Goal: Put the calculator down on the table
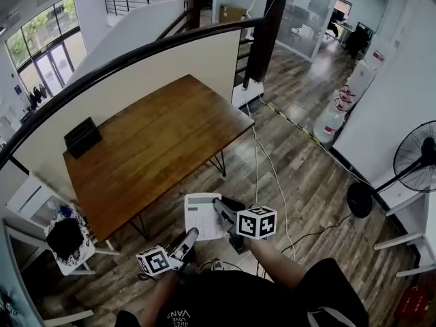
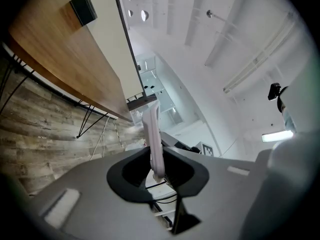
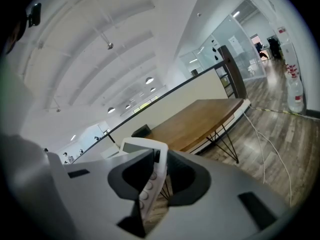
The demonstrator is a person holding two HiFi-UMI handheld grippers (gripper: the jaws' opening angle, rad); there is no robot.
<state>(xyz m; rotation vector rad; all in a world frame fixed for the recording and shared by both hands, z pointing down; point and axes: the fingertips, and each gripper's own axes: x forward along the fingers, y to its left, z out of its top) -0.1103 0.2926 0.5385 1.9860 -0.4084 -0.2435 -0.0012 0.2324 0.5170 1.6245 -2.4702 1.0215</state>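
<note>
Lower centre: my left gripper [image 1: 191, 235] and right gripper [image 1: 219, 207], extended forward, each pinch one white rectangular plastic calculator [image 1: 202, 218]; face up, long axis toward brown wooden table [image 1: 157, 142].

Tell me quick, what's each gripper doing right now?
Left gripper: closed on the calculator.
Right gripper: closed on the same calculator.

The person's left tongs [image 1: 190, 236], dark and slim, carry a white cube [image 1: 153, 261] printed with black square markers; the right tongs [image 1: 219, 207] carry a matching cube [image 1: 257, 222]. In the gripper views each body is smooth grey with a black-rimmed opening. The person wears a black top [image 1: 211, 300] with small white lettering.
</note>
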